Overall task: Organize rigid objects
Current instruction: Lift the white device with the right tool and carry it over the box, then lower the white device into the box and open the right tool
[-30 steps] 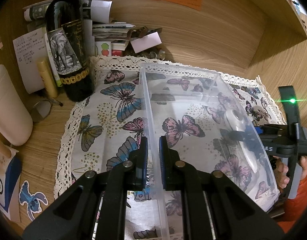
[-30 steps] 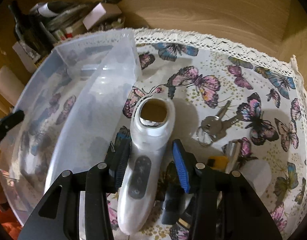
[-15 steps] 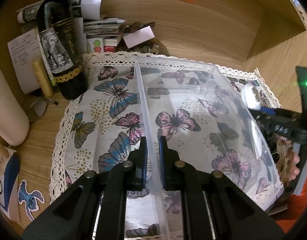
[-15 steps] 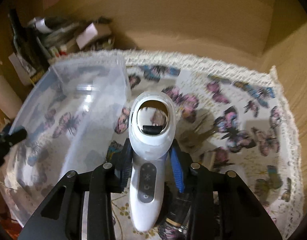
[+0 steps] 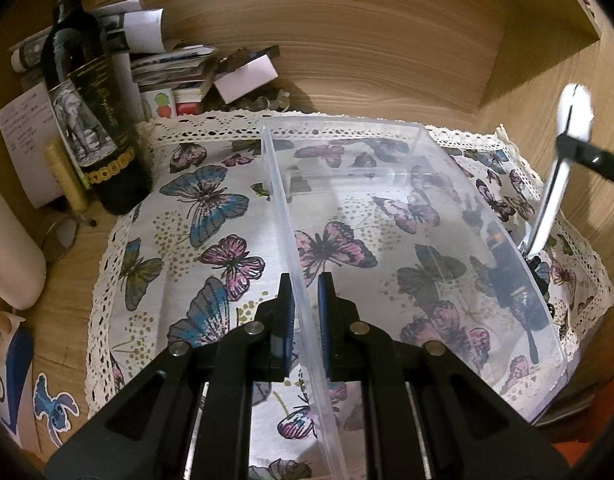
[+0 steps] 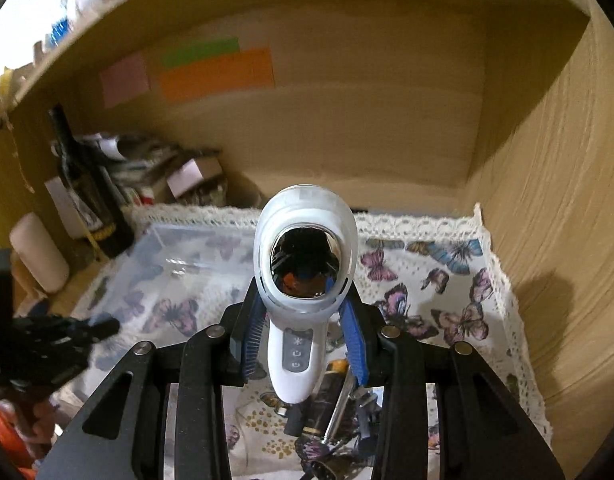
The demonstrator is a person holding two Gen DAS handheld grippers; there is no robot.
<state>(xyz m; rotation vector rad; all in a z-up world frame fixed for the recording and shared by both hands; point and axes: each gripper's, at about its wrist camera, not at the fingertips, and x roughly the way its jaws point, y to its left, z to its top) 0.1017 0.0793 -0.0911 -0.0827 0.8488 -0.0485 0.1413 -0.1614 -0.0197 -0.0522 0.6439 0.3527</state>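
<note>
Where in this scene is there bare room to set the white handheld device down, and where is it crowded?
Free: the floor of the clear plastic bin, between its left wall and far wall, and the butterfly-print cloth between that wall and the dark wine bottle. Crowded: the back-left corner's paper stack, and the cloth beneath the white handheld device.

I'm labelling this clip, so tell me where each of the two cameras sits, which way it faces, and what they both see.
Left wrist view: on the left gripper, angled down along its fingers at the clear plastic bin on the butterfly cloth; its jaws pinch the bin's wall.
Right wrist view: on the right gripper, facing the wooden back wall, the white handheld device clamped in front; a hand shows at lower left.
Shared: the bin, cloth, wine bottle, and each other's gripper.
</note>
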